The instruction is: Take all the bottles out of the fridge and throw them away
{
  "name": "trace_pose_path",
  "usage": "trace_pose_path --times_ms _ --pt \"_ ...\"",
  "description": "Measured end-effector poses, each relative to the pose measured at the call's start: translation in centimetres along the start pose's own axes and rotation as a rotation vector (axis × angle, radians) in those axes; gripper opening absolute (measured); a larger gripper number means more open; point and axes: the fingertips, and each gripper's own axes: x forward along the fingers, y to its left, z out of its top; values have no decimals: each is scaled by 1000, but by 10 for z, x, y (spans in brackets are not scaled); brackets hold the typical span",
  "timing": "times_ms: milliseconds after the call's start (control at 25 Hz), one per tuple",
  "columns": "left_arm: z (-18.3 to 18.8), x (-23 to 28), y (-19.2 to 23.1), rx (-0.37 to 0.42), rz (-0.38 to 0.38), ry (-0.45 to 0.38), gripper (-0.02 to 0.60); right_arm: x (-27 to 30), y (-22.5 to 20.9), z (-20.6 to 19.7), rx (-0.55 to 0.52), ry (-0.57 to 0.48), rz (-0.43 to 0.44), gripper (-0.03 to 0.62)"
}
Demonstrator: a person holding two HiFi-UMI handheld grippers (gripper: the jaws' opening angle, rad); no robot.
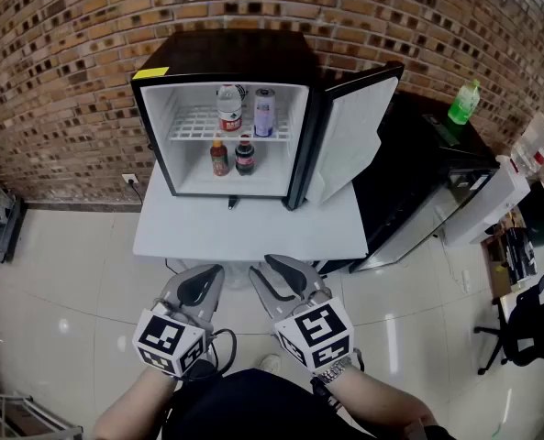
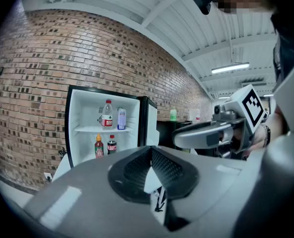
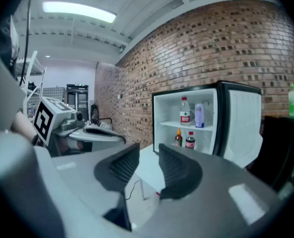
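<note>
I see the fridge (image 1: 235, 58) with its door (image 1: 354, 140) wide open, and all four bottles are inside it: a clear bottle (image 1: 229, 108) and a purple bottle (image 1: 264, 112) on its top shelf, a red bottle (image 1: 219, 158) and a dark bottle (image 1: 245, 154) on its floor. My left gripper (image 1: 215, 273) is closed tight on nothing, in front of the fridge and well apart from it. My right gripper (image 1: 264, 269) is just beside it, jaws a little apart and empty.
</note>
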Motion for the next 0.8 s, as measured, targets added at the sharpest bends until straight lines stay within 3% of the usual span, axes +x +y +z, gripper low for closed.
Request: trace_pose_path --times_ms 320,680,800 --pt "8 7 19 19 -12 1 5 29 -16 16 7 -9 -36 140" --pt "26 27 82 31 -76 -21 5 107 -51 59 10 -33 -156 169" --pt "30 33 107 33 -92 -23 4 138 -67 70 20 -32 -194 209"
